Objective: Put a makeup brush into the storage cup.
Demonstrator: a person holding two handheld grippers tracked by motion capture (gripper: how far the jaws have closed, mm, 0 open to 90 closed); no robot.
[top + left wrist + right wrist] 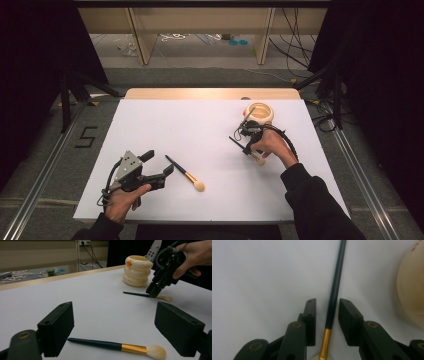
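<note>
White table [200,130] under you, dark floor around it. Your left gripper [161,167] rests at the near left, jaws wide apart, a makeup brush [185,173] lying just beyond them. Farther right, your right gripper [246,145] straddles a second brush [333,301], jaws narrowed around its handle with slim gaps showing. A cream ringed holder [259,113] stands just behind.

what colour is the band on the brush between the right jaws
Gold, clearest in the right gripper view.

Even overhead light on white table [200,135]; dark surroundings; soft shadows; right gripper view close-up slightly blurred.
</note>
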